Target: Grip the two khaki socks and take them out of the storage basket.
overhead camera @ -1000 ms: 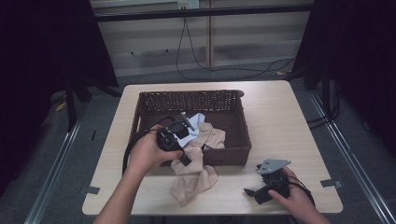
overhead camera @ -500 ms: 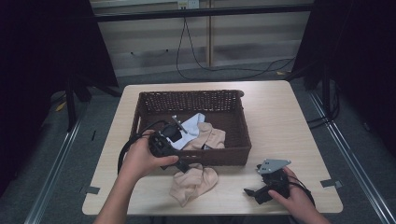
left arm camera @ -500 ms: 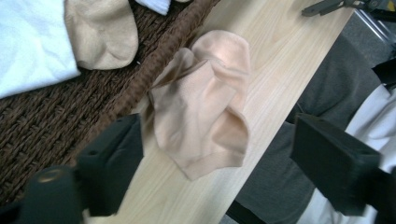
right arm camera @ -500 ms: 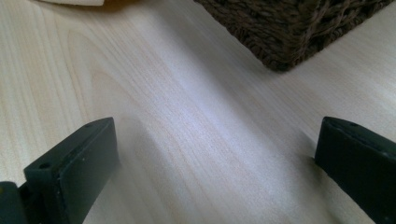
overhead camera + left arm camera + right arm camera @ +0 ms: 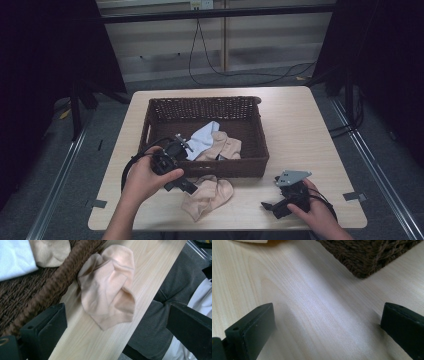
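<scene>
In basket, dark item beside socks unidentifiable.

Pale wooden table with a dark wicker basket and a crumpled beige sock beside it

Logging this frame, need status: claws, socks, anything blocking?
Left claw open, empty, over the beige sock on the table. Right claw open, resting idle. White sock and another beige in wicker basket. Nothing blocking.
</scene>
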`<move>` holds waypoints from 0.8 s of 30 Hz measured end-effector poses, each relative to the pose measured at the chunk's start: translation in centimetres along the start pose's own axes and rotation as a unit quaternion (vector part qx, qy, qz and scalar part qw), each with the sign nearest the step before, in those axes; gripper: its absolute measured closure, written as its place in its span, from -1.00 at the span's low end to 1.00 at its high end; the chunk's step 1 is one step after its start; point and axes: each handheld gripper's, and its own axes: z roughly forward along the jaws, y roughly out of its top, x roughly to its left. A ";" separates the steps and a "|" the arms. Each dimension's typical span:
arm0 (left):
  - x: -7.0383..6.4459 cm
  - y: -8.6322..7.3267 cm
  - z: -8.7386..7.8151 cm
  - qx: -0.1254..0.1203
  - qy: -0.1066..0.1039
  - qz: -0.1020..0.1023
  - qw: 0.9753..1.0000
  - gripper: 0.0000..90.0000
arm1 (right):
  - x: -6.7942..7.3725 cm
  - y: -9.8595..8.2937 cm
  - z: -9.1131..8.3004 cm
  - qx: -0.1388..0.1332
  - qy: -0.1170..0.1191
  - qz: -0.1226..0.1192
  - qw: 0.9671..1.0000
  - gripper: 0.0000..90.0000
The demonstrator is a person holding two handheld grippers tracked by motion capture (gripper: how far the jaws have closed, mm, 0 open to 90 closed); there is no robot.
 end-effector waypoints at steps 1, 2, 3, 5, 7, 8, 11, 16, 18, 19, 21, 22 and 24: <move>0.0 -0.2 0.1 0.000 0.002 -0.002 1.000 -0.93 | 0.0 0.0 0.0 0.000 0.000 0.000 1.000 -1.00; 0.1 -0.4 0.1 0.005 0.006 -0.003 1.000 -0.93 | 0.0 0.0 0.0 0.000 0.000 0.000 1.000 -1.00; 0.1 -0.6 0.2 0.001 0.008 -0.004 1.000 -0.93 | 0.0 0.0 0.0 0.000 0.000 0.000 1.000 -1.00; 0.2 -0.9 0.5 -0.001 0.009 -0.004 1.000 -0.93 | 0.0 0.0 0.0 0.000 0.000 0.000 1.000 -1.00; 0.2 -1.3 0.7 -0.001 0.015 -0.004 1.000 -0.93 | 0.0 0.0 0.0 0.000 0.000 0.000 1.000 -1.00; 0.2 -1.4 0.8 0.001 0.016 -0.005 1.000 -0.93 | 0.0 0.0 0.0 0.000 0.000 0.000 1.000 -1.00; 0.4 -2.0 1.2 -0.003 0.017 -0.004 1.000 -0.93 | 0.0 0.0 0.0 0.000 0.000 0.000 1.000 -1.00; 0.7 -3.1 1.8 -0.012 0.023 -0.005 1.000 -0.92 | 0.0 0.0 0.0 0.000 0.000 -0.001 1.000 -1.00; 0.8 -3.5 2.0 -0.016 0.025 -0.013 0.999 -0.92 | 0.0 0.0 0.0 0.000 0.000 0.000 1.000 -1.00; 0.9 -3.7 2.1 -0.015 0.031 -0.010 0.999 -0.92 | 0.0 0.0 0.0 0.000 0.000 -0.001 1.000 -1.00; 1.0 -4.2 2.5 -0.020 0.036 -0.017 0.999 -0.92 | 0.0 0.0 0.0 0.000 0.000 0.000 1.000 -1.00; 1.1 -4.4 2.6 -0.024 0.035 -0.019 0.999 -0.92 | 0.0 0.0 0.0 0.000 0.000 -0.001 1.000 -1.00; 1.3 -4.9 2.9 -0.029 0.034 -0.020 0.999 -0.92 | 0.0 0.0 0.0 0.000 0.000 -0.001 1.000 -1.00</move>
